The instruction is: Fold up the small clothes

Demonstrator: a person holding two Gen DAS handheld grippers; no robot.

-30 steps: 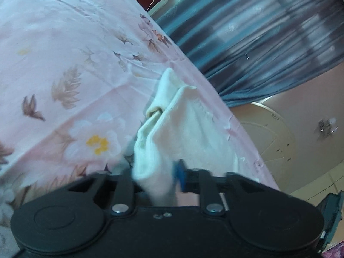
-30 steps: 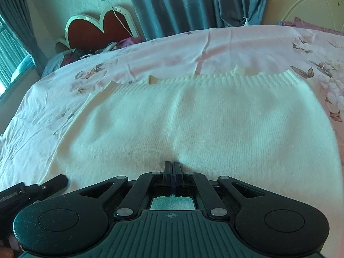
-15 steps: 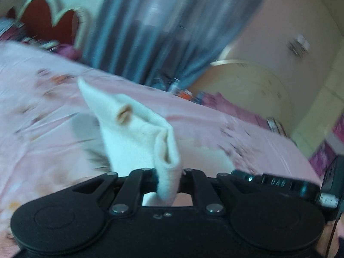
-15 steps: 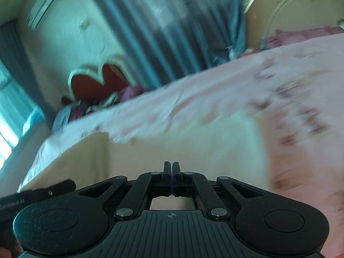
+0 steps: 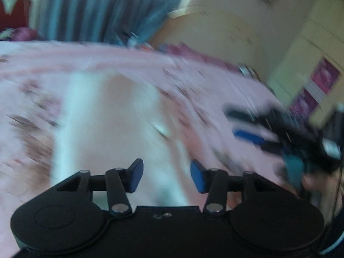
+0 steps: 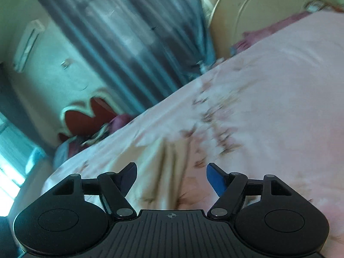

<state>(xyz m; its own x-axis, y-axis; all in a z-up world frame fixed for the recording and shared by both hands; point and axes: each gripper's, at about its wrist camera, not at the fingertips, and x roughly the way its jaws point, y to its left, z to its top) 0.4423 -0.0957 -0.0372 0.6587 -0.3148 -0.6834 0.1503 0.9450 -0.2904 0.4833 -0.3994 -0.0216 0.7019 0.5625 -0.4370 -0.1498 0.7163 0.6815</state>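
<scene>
Pink floral bedsheet [image 5: 193, 81] spread across bed, filling both views. Left hand-held gripper [image 5: 166, 175]: jaws spread wide, nothing between blue pads [image 5: 197, 179]. Cream garment [image 5: 111, 129] lying flat on sheet directly ahead of left hand-held gripper, heavily blurred. Right hand-held gripper [image 6: 171, 177]: jaws likewise wide apart, holding nothing; seen also, blurred, ahead and to the right of the left one. Fold of cream cloth just ahead of right hand-held gripper; identity uncertain. Farther off: heart-shaped headboard [image 6: 86, 116], blue-grey curtains [image 6: 133, 43], wall air conditioner [image 6: 29, 45].
</scene>
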